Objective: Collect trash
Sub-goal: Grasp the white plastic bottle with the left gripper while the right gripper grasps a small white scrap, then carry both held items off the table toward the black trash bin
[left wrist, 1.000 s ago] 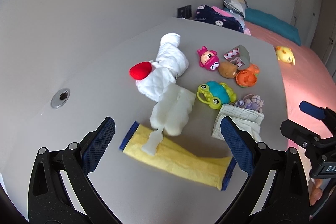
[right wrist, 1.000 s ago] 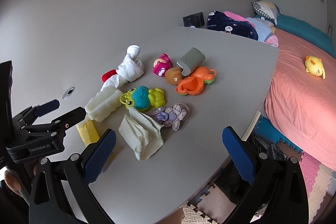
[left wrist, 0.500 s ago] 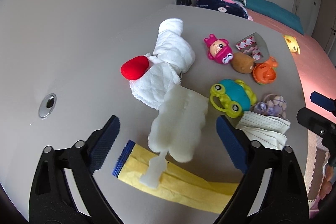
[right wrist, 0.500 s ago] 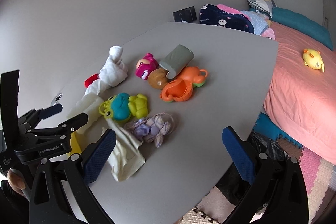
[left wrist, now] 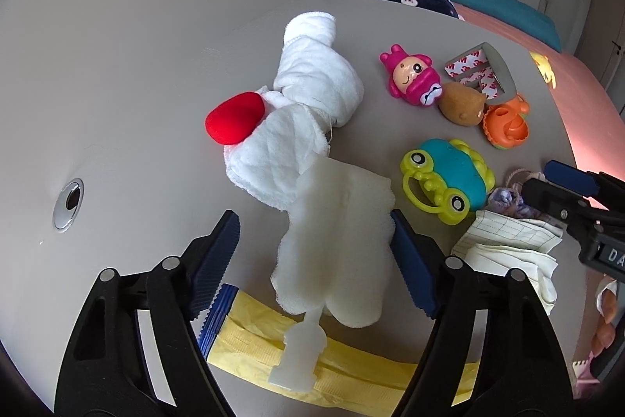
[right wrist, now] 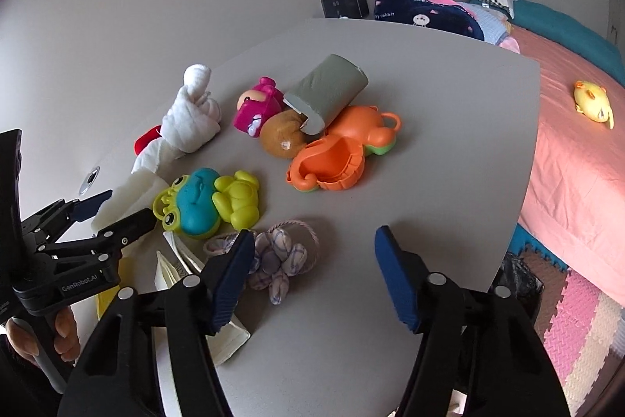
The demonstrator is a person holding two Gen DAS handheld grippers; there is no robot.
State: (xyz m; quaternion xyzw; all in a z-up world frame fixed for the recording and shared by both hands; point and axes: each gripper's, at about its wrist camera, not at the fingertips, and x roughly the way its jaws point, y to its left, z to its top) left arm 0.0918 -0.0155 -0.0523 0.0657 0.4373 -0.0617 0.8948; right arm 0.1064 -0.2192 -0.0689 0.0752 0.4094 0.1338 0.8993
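Half the yellow packet (left wrist: 351,358) hides under white foam (left wrist: 340,245).

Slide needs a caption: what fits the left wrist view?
Left gripper, jaws closing, straddles a crumpled white foam wrapper lying across a yellow bag among toys.

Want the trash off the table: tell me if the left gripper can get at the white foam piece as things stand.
Probably yes. The left gripper has just been closing with the white foam piece between its jaws; one pad looks against it, the other still apart, and nothing blocks the way.
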